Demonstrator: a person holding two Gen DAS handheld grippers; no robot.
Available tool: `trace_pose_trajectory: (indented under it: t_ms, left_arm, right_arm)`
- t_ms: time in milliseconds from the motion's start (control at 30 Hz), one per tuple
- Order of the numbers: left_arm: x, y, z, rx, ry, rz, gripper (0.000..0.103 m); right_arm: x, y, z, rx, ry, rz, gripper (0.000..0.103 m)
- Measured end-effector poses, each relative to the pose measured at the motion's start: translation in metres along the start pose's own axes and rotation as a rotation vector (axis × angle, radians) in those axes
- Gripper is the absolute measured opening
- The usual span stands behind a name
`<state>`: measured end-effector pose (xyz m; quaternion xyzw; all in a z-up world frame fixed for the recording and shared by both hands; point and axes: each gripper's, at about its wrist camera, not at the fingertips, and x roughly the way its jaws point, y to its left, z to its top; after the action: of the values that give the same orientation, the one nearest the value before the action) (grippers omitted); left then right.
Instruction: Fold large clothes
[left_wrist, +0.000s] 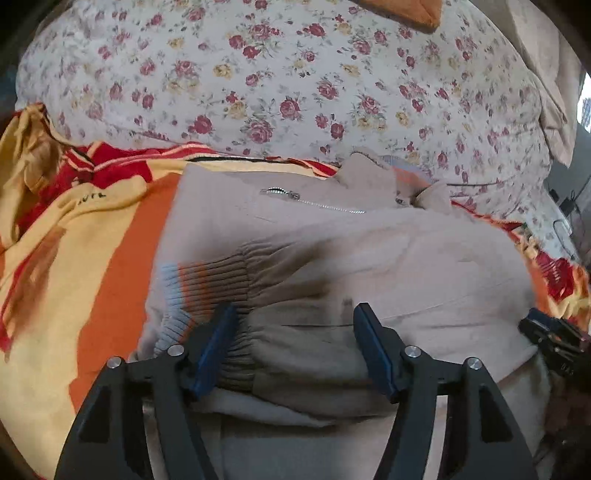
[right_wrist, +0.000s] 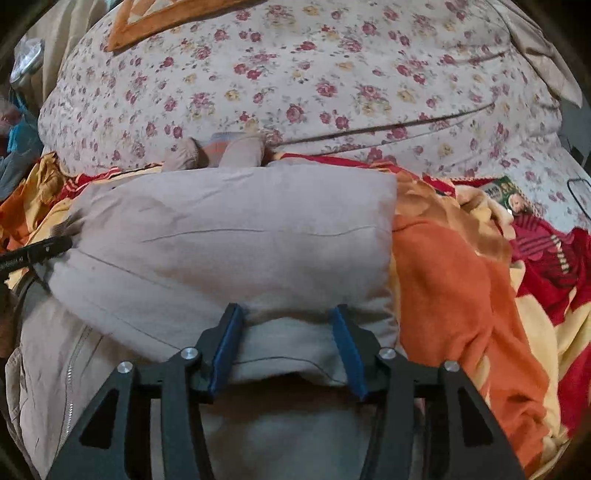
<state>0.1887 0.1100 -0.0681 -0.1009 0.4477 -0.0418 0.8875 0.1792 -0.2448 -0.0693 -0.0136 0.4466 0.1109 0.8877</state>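
A beige zip jacket (left_wrist: 369, 251) lies folded on a bed, collar toward the far side. One sleeve is laid across it, its ribbed brown, orange and pale blue cuff (left_wrist: 207, 284) at the left. My left gripper (left_wrist: 295, 321) stands open just over the sleeve, its left pad beside the cuff ribbing. In the right wrist view the jacket (right_wrist: 229, 236) forms a thick pad. My right gripper (right_wrist: 286, 325) is open at its near folded edge, with fabric lying between the blue pads and no visible pinch. The right gripper's tip (left_wrist: 550, 332) shows at the left view's right edge.
The jacket rests on an orange, yellow and red blanket (left_wrist: 92, 266) that spreads to both sides (right_wrist: 461, 280). Behind lies a bulky floral quilt (left_wrist: 280, 81). A printed packet (right_wrist: 511, 197) lies at the far right. Clutter lies beyond the bed's left edge (right_wrist: 18, 147).
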Motion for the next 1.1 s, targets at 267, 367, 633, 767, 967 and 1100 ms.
trace_pose_trajectory:
  t_ms: [267, 367, 633, 767, 967, 1100]
  left_arm:
    - [-0.015, -0.012, 0.035, -0.019, -0.186, 0.054, 0.050]
    - [0.008, -0.010, 0.037, -0.030, -0.143, 0.075, 0.050]
    - [0.049, 0.003, 0.028, -0.046, -0.012, 0.112, 0.051]
    - [0.051, 0.000, 0.028, -0.029, -0.014, 0.123, 0.054]
    - [0.055, -0.004, 0.030, -0.007, -0.009, 0.130, 0.059]
    - [0.056, -0.005, 0.031, 0.008, -0.005, 0.141, 0.060]
  right_arm:
    - [0.000, -0.011, 0.085, 0.112, -0.074, -0.042, 0.059]
    - [0.031, -0.011, 0.108, 0.106, -0.033, -0.054, 0.059]
    - [0.104, -0.046, 0.086, 0.171, 0.072, -0.039, 0.061]
    - [0.104, -0.046, 0.085, 0.163, 0.069, -0.042, 0.061]
    - [0.065, -0.041, 0.089, 0.173, 0.027, -0.102, 0.057]
    - [0.000, -0.010, 0.078, 0.119, -0.095, -0.004, 0.062]
